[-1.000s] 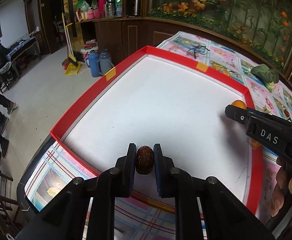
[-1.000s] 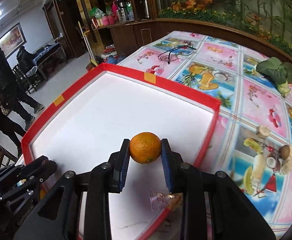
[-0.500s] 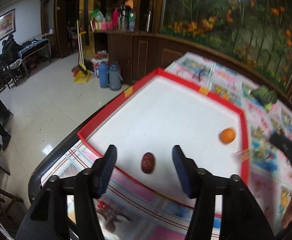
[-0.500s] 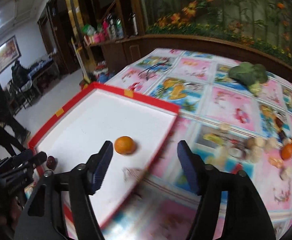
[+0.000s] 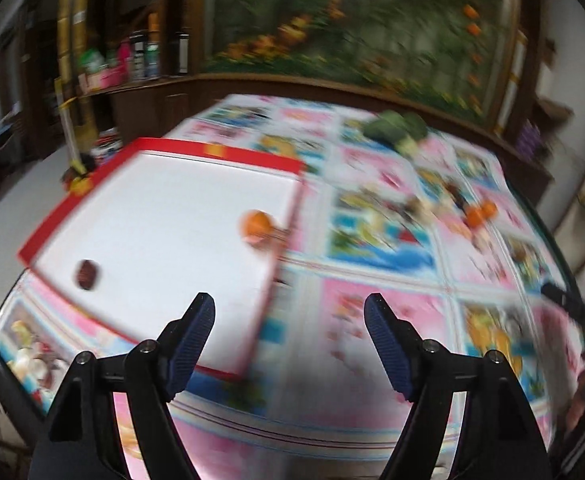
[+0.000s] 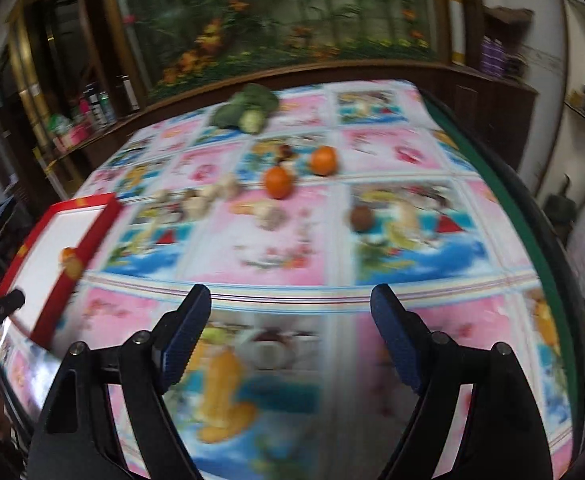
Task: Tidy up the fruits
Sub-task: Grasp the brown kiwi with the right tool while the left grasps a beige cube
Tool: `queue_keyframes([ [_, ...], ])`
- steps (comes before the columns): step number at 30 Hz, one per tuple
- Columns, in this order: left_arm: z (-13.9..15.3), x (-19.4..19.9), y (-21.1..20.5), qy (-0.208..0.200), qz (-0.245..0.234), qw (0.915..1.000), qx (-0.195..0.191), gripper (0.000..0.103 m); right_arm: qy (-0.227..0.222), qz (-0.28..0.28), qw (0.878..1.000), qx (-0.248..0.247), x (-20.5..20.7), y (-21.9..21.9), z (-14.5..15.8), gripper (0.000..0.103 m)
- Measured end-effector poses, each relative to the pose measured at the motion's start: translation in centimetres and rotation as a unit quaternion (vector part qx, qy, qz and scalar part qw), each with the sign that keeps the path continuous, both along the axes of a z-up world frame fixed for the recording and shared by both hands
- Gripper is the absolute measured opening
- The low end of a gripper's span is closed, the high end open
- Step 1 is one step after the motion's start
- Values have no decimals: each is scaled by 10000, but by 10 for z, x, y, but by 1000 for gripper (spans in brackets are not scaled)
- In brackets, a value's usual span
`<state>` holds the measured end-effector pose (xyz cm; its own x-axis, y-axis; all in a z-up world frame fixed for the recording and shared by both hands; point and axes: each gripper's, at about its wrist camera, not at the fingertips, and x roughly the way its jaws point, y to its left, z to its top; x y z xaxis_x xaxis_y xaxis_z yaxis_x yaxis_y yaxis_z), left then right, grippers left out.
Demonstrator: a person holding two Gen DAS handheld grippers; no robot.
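Observation:
A white tray with a red rim (image 5: 220, 148) lies at the table's left end. On it rest a dark brown fruit (image 5: 87, 274) near the front left corner and an orange (image 5: 255, 224) by the right rim. My left gripper (image 5: 290, 344) is open and empty, raised above the tray's front right corner. My right gripper (image 6: 290, 334) is open and empty over the patterned cloth. Ahead of it lie two oranges (image 6: 278, 181) (image 6: 324, 160), a brown round fruit (image 6: 361, 217) and several pale pieces (image 6: 196, 200). The tray also shows in the right wrist view (image 6: 104, 216).
A green leafy vegetable (image 6: 248, 110) lies at the table's far side. The table has a dark green edge (image 6: 532, 220) on the right. A wooden cabinet with bottles (image 5: 140, 60) stands behind. The views are motion-blurred.
Both grippers let go of their fruit onto the tray, opened wide, lifted and swung right. The dark fruit and the orange stay on the tray.

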<state>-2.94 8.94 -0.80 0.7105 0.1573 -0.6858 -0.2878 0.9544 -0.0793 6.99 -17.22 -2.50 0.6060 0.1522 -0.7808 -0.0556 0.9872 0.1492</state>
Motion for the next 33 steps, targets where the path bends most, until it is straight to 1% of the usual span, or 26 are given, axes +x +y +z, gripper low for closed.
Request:
queue_keyframes([
  [2, -6, 6, -10, 129, -142, 9998, -7, 77, 31, -160, 9999, 8, 4, -18, -3, 82],
  [4, -10, 10, -13, 224, -191, 9995, -59, 77, 16, -183, 9998, 11, 10, -27, -4, 82],
  [8, -15, 21, -20, 332, -205, 9992, -93, 77, -67, -111, 9999, -50, 19, -29, -1, 82],
  [13, -23, 35, -32, 413, -259, 9987, -130, 77, -41, 16, 9997, -225, 31, -25, -8, 82],
  [15, -25, 40, -37, 441, -301, 9985, -145, 77, 40, 22, 9995, -304, 41, -26, -13, 77],
  [17, -26, 46, -42, 452, -366, 9982, -157, 77, 191, -18, 9994, -302, 55, -28, -19, 65],
  [21, -24, 59, -54, 444, -521, 9976, -111, 77, 374, -63, 9984, -417, 76, -29, -31, 59],
  [22, -23, 65, -59, 442, -574, 9973, -75, 77, 418, -65, 9982, -435, 82, -28, -34, 54],
  [25, -20, 82, -76, 427, -756, 9962, -2, 77, 487, -93, 9977, -455, 90, -28, -39, 47],
  [27, -19, 93, -89, 390, -909, 9951, 8, 77, 550, -88, 9977, -388, 93, -29, -43, 38],
  [28, -20, 101, -98, 402, -993, 9942, 17, 77, 573, -64, 9977, -358, 93, -29, -45, 28],
  [30, -22, 111, -109, 479, -1076, 9930, 8, 77, 550, -34, 9977, -404, 93, -30, -45, 27],
  [33, -25, 123, -126, 512, -1194, 9915, 5, 77, 522, 5, 9980, -343, 93, -33, -45, 27],
])
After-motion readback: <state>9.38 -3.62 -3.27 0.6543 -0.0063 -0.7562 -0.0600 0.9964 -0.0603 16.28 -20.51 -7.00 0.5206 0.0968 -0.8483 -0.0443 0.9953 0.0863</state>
